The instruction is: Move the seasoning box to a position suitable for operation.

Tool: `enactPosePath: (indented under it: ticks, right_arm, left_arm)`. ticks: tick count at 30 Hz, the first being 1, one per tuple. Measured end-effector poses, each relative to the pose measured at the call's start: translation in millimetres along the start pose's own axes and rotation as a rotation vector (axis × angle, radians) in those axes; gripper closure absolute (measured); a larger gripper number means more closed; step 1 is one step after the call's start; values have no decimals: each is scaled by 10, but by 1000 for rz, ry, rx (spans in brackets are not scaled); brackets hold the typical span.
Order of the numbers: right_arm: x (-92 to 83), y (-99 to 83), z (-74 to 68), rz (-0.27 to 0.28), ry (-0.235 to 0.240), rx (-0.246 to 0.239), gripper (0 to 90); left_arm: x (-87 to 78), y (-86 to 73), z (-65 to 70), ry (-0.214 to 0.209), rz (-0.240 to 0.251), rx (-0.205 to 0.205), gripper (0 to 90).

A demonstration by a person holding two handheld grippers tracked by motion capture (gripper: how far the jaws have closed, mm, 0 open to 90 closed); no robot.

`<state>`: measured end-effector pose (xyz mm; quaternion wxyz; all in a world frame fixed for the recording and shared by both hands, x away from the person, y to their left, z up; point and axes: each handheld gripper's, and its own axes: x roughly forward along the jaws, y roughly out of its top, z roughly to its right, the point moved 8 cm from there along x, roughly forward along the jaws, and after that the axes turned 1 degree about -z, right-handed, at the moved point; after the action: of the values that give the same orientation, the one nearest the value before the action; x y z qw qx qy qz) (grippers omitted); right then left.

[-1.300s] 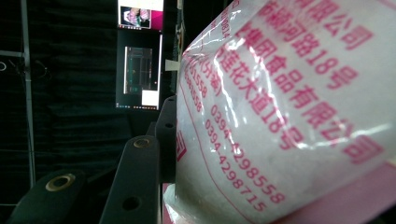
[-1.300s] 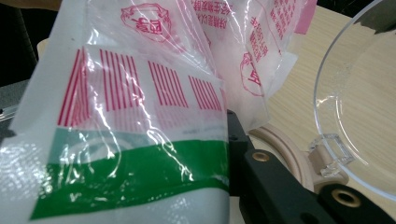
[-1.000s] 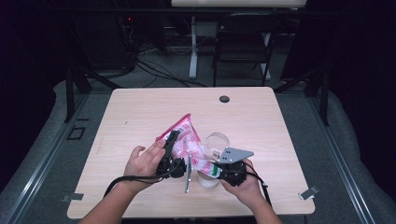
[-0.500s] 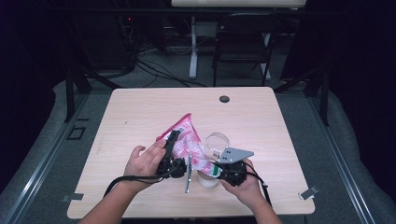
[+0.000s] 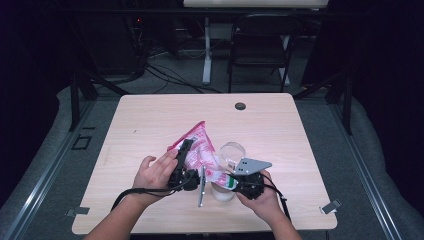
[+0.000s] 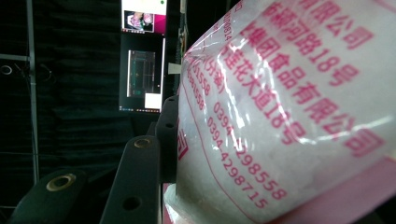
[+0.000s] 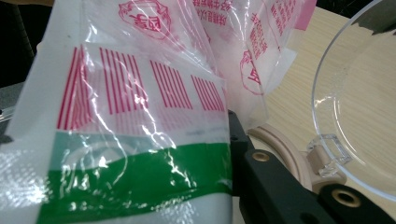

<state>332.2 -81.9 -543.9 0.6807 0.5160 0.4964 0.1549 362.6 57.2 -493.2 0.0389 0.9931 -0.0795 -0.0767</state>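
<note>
A clear plastic bag (image 5: 200, 150) with pink print and white contents is held tilted above the table's (image 5: 150, 115) near edge. Its green-striped corner points down beside a clear glass cup (image 5: 233, 152).

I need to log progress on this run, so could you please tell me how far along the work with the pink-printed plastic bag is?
Done: both grippers have hold of the pink-printed clear plastic bag of white grains, the left gripper at its body, the right gripper at its green-striped end. In hand: the bag is held beside the clear glass cup. Left, apparently: the cup looks empty, so opening and pouring remain.
</note>
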Motion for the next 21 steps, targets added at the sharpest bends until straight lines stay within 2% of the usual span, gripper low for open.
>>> enactPosePath:
  ticks: [15,21]
  right_arm:
    - [-2,-6,8,-4,-1,-1,900]
    - [-1,2,16,-5,-3,3,900]
  left_arm:
    - [1,14,-11,2,5,6,639]
    - [1,18,-12,4,6,-7,639]
